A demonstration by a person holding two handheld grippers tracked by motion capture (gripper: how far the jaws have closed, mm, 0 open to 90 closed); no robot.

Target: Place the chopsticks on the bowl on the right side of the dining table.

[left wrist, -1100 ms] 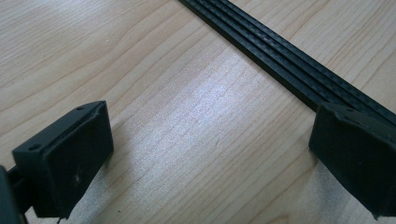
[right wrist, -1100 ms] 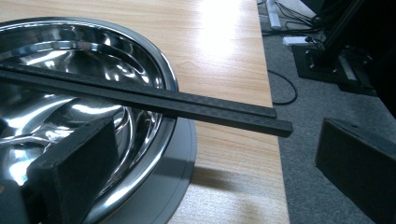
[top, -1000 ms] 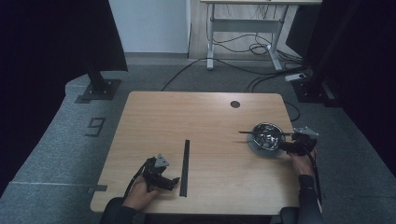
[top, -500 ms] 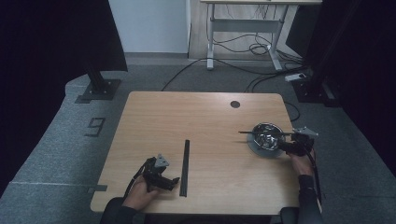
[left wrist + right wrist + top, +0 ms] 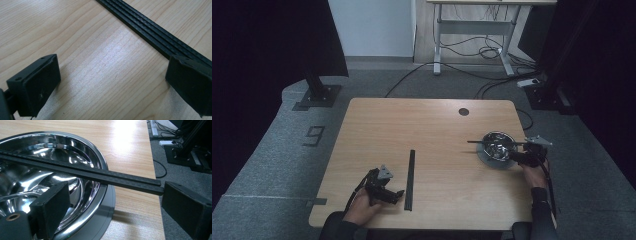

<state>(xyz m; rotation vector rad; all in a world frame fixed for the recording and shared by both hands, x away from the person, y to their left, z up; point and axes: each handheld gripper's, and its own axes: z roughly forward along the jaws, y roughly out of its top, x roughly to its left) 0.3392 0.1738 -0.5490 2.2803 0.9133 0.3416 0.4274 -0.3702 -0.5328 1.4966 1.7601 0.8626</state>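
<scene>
High view, table: a light wooden table (image 5: 432,125) with a round dark hole (image 5: 463,111) near its far edge.
High view, bowl: a shiny metal bowl (image 5: 496,143) stands on a grey round base (image 5: 484,156) near the right edge of the table.
High view, sticks: a pair of thin black sticks (image 5: 477,142) lies across the bowl's rim, one end jutting past the rim toward the table's middle.
High view, strip: a long black ridged strip (image 5: 411,178) lies flat on the table, running from near side to far side, well apart from the bowl.
Left gripper: the left gripper (image 5: 398,195) rests low on the table at the near left, just beside the strip, jaws pointing toward it; in the left gripper view (image 5: 112,82) its jaws stand wide apart with bare wood between them.
Right gripper: the right gripper (image 5: 513,155) sits at the bowl's right side, pointing left; in the right gripper view (image 5: 115,207) its jaws stand apart, the near ends of the sticks (image 5: 82,173) passing above and between them, clamped by neither.
Hard to make out: whether the left gripper's right jaw touches the strip (image 5: 155,30) cannot be told; the bowl (image 5: 50,177) is cut off at the left edge of the right gripper view.
Hands: the left hand (image 5: 360,207) and the right hand (image 5: 532,175) enter from the bottom edge, forearms cut off there.
</scene>
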